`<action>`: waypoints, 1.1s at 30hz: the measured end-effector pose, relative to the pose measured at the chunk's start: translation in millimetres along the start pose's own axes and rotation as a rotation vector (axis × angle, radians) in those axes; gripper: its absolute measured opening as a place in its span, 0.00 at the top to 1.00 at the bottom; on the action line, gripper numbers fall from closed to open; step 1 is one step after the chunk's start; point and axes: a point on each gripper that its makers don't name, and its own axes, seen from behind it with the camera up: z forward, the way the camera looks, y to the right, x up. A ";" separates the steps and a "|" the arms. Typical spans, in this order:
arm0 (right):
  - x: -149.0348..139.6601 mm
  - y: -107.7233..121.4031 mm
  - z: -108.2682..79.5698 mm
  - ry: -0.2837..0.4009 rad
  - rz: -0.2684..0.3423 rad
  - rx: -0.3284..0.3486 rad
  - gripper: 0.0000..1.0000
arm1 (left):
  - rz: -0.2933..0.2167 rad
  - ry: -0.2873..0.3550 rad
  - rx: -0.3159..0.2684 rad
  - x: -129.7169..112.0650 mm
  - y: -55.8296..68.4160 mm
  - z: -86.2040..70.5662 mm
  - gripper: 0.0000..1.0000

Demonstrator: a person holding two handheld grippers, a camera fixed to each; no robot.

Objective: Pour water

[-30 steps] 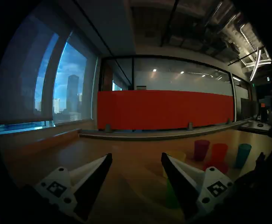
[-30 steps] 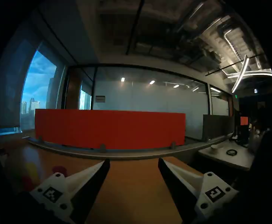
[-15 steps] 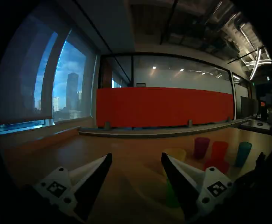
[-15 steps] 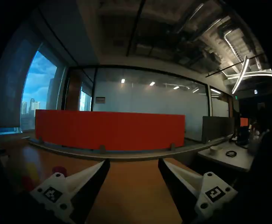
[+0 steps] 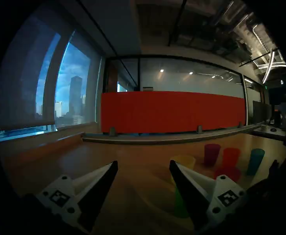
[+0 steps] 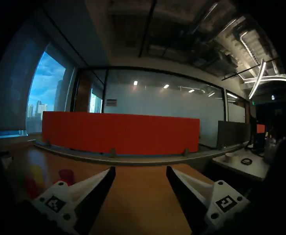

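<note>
left gripper view had my left gripper (image 5: 143,162) wide open and empty over the long wooden table (image 5: 103,152), with the plastic cups bunched ahead on its right: a yellow cup (image 5: 184,161) just past the finger, a green cup (image 5: 178,203) half hidden behind that finger, then a maroon cup (image 5: 212,152), an orange-red cup (image 5: 231,155) and a teal cup (image 5: 256,161). my right gripper (image 6: 140,169) was just as open and empty, and i couldn't tell which cup held water. with the cups so close together, i judged a spread finger could topple a neighbour on the way in; bare tabletop lay free to the left and ahead, up to the red partition (image 5: 170,113).
</note>
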 end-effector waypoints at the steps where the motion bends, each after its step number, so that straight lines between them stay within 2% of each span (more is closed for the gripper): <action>1: -2.6 -1.3 -0.8 -0.001 -0.003 0.006 0.00 | 0.000 0.000 0.000 0.1 0.0 0.0 0.02; 6: -16.7 -7.1 -4.6 -0.010 -0.012 0.027 0.00 | 0.000 0.000 0.000 0.3 0.2 0.3 0.02; 21: -60.5 -25.7 -0.6 -0.033 0.044 0.087 0.00 | 0.000 0.000 0.000 0.1 0.6 0.8 0.02; 33: -59.5 -30.0 7.1 0.022 0.049 0.076 0.00 | 0.000 0.000 0.000 0.5 0.7 0.6 0.02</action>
